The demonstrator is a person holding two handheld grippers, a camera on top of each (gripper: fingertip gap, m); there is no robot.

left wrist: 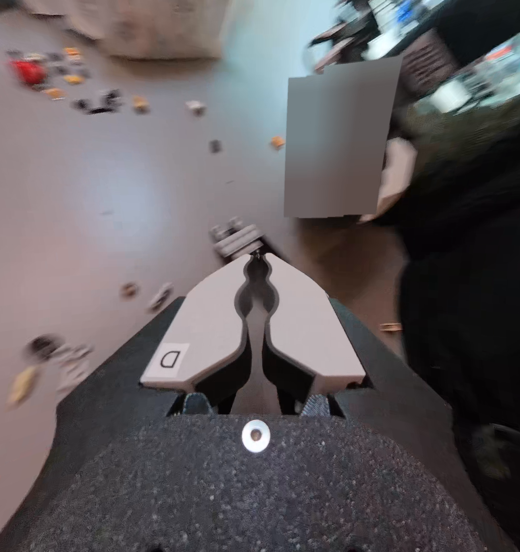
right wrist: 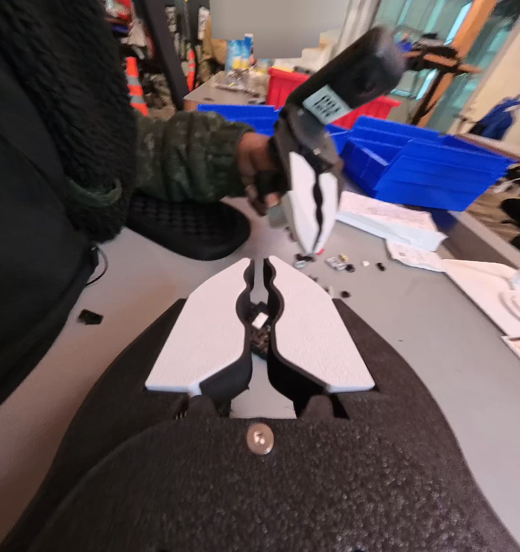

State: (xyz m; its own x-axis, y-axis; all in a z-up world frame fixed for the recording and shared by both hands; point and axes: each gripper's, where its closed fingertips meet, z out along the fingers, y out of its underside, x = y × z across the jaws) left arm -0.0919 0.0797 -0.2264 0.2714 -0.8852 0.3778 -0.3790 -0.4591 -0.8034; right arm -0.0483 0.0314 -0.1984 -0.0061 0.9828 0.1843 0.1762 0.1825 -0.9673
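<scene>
Roughly centre in the left wrist view, the left gripper [left wrist: 256, 256] is seen with its white fingers [left wrist: 223, 304] drawn together at the tips, and a tiny dark part [left wrist: 256, 255] is pinched between the tips. A grey stacked block piece [left wrist: 238, 239] is seen just beyond the tips, touching or nearly touching; which cannot be told through the blur. The grey table [left wrist: 88, 194] below is scattered with small blurred pieces, orange, black and white ones, and a red piece [left wrist: 27, 70] is seen far off at upper left. A black patch [left wrist: 461, 298] fills the right side.

In the right wrist view, the right gripper [right wrist: 259, 260] is shown with a narrow slit left between its tips, nothing caught there. Deeper in, a small black assembly with a white patch [right wrist: 260, 324] is clamped between the inner curves of the fingers [right wrist: 309, 328]. The left gripper is seen farther off, pointed downward, held by a hand [right wrist: 254, 161] in a dark green sleeve, its tips right above small loose parts [right wrist: 339, 263] on the table. Blue bins [right wrist: 426, 167], a red bin [right wrist: 282, 83] and white papers [right wrist: 402, 221] are seen behind. A black mesh pad [right wrist: 190, 227] is seen at left.
</scene>
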